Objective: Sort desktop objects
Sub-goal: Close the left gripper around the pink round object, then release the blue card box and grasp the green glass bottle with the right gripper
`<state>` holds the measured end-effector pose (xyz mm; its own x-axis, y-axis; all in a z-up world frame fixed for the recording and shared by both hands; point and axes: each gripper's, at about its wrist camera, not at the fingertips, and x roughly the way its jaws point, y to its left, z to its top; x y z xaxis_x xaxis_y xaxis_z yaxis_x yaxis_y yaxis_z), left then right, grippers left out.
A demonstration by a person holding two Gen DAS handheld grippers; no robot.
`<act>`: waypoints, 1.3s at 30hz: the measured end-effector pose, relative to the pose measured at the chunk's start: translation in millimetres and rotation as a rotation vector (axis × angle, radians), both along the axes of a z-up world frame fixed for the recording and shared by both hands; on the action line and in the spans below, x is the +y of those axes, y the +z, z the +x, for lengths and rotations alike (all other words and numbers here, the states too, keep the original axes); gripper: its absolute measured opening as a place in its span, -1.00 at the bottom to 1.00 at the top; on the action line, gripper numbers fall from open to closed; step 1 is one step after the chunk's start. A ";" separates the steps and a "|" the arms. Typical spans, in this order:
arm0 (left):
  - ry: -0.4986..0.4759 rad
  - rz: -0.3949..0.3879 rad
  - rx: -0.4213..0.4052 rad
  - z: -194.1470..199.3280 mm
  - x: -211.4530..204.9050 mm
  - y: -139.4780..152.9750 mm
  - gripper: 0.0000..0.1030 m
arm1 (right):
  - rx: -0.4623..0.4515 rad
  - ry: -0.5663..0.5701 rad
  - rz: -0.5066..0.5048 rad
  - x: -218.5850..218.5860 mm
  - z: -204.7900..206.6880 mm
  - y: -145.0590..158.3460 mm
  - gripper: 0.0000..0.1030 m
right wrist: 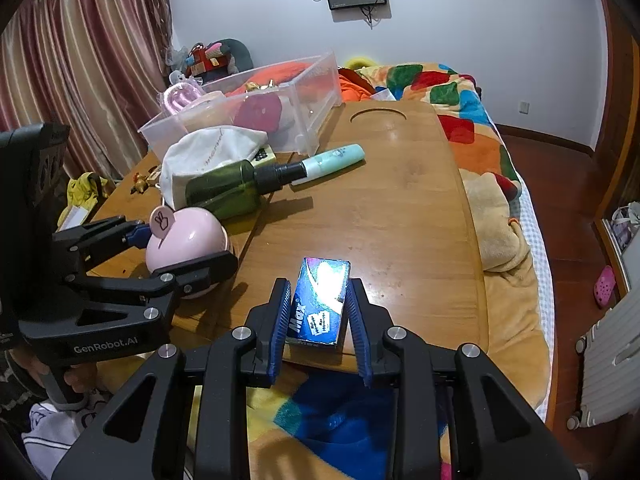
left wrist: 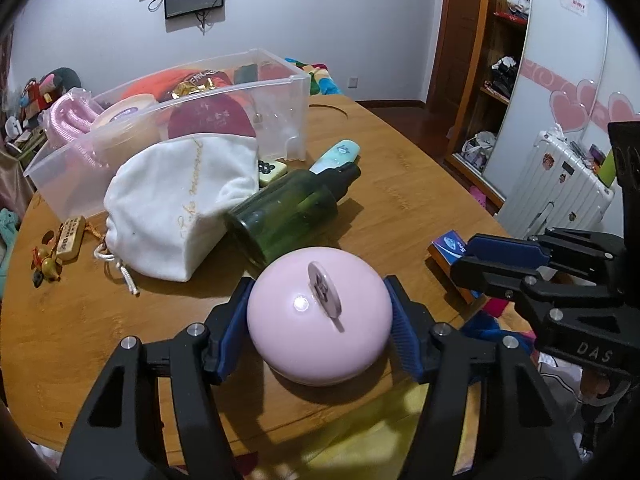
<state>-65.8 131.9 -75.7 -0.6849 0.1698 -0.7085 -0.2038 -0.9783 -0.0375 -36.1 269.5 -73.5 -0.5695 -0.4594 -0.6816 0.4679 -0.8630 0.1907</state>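
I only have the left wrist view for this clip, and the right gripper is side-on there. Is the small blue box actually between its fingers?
Observer: Yes. The right gripper straddles the small blue cardboard box, one blue pad along each long side; whether they touch it is unclear.
Operator: Any print on it?
Observer: White "Max" lettering on its top face.
Operator: And the flat tag on the pink round dome in the left gripper?
Observer: The tag shows a V-sign hand.
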 end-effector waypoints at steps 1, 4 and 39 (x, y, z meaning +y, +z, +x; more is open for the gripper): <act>-0.001 0.003 0.007 2.1 -0.8 1.9 0.22 | 0.000 0.001 -0.002 -0.2 -0.2 1.0 -0.50; -0.003 0.004 0.040 9.4 -3.6 10.1 0.22 | 0.002 -0.001 -0.005 -1.9 -0.9 4.7 -0.50; 0.058 0.114 0.061 10.8 -58.0 25.1 0.22 | 0.044 0.084 0.005 -41.1 -6.9 28.9 -0.45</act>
<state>-54.9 73.8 -50.6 -0.7374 0.2062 -0.6432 -0.1526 -0.9785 -0.1387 -43.0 228.4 -44.6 -0.5584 -0.5033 -0.6595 0.5464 -0.8213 0.1641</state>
